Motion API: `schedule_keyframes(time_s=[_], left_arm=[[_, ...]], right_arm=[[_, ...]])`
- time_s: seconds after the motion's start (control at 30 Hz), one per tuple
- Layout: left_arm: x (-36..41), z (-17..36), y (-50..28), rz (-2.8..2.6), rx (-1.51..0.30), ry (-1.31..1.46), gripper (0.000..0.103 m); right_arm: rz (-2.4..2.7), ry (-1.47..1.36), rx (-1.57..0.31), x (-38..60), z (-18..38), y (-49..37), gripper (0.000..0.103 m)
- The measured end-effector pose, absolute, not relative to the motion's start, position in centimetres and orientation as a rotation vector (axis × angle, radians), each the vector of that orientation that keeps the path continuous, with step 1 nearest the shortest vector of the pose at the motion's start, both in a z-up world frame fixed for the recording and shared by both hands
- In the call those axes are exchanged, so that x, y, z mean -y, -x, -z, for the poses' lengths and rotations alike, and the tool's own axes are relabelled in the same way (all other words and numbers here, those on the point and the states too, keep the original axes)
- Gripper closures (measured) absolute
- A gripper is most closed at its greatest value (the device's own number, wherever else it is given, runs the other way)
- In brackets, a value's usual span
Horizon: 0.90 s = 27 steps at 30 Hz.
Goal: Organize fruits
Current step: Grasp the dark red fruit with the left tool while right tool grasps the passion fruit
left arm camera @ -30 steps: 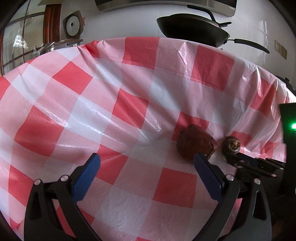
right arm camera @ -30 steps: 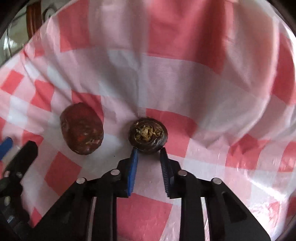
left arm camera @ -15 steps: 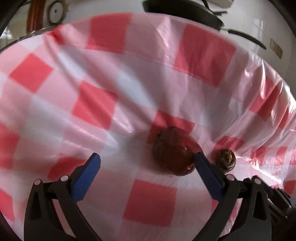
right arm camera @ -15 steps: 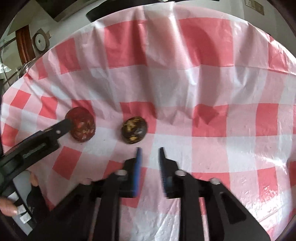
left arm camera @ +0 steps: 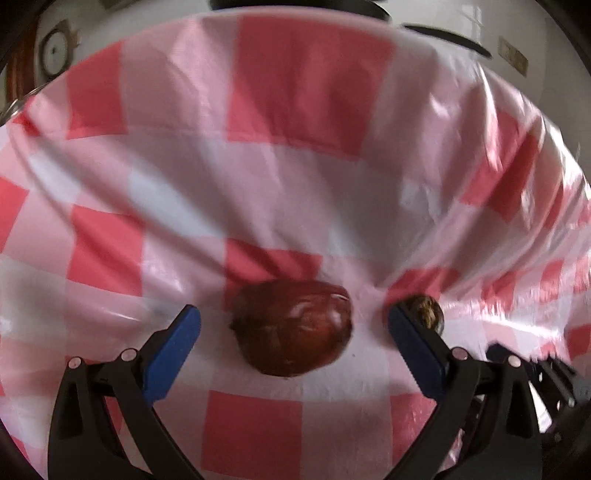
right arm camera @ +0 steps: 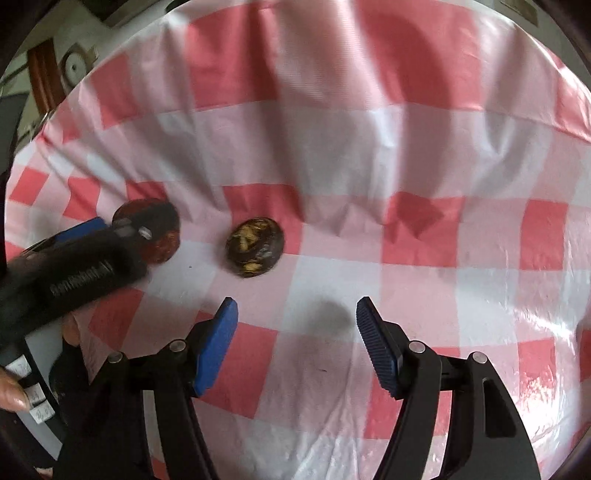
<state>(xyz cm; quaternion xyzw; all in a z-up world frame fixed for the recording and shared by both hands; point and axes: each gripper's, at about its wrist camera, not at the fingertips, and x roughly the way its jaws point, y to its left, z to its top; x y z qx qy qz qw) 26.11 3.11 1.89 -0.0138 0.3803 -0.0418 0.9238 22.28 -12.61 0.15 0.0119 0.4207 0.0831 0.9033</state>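
A large dark red-brown fruit lies on the red-and-white checked tablecloth. My left gripper is open, with its blue fingers on either side of this fruit and not touching it. A smaller dark round fruit with a yellowish top lies just right of the right finger. In the right wrist view the small fruit lies ahead and to the left of my open, empty right gripper. There the left gripper partly hides the large fruit.
A dark pan and a white wall stand beyond the table's far edge. A round gauge-like object sits at the far left. The cloth drops off at the right edge. A hand shows at the lower left.
My left gripper has moved forward and right until the large fruit sits between its fingers. My right gripper has pulled back from the small fruit and opened wide.
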Motion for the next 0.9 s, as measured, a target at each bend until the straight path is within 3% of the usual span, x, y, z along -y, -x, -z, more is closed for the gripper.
schedule_keyframes(time_s=[0.23, 0.3, 0.33, 0.63, 0.7, 0.77, 0.9], left_arm=[[-5.0, -1.9, -26.7, 0.040, -0.776, 0.070, 0.002], [-4.8, -1.9, -26.7, 0.057, -0.774, 0.067, 0.002], [-4.5, -1.8, -26.8, 0.069, -0.774, 0.063, 0.002], [-2.2, -0.5, -27.8, 0.088, -0.843, 0.026, 0.002], [-1.7, -0.1, -28.1, 0.094, -0.869, -0.001, 0.012], [-1.5, 0.5, -28.2, 0.071, -0.904, -0.026, 0.032], [-2.3, 0.4, -27.8, 0.059, -0.889, 0.029, 0.039]], right_arm=[[-0.197, 0.023, -0.902, 8.4, 0.2, -26.7, 0.038], [-0.176, 0.056, -0.894, 8.1, 0.2, -26.6, 0.049], [-0.165, 0.070, -0.887, 8.5, 0.1, -26.3, 0.063], [-0.084, -0.042, -0.827, 12.0, -0.7, -21.7, 0.063], [-0.075, -0.038, -0.802, 12.6, -1.3, -21.1, 0.063], [-0.080, -0.012, -0.788, 11.8, -1.5, -20.6, 0.063], [-0.105, -0.001, -0.795, 10.7, -1.5, -19.0, 0.063]])
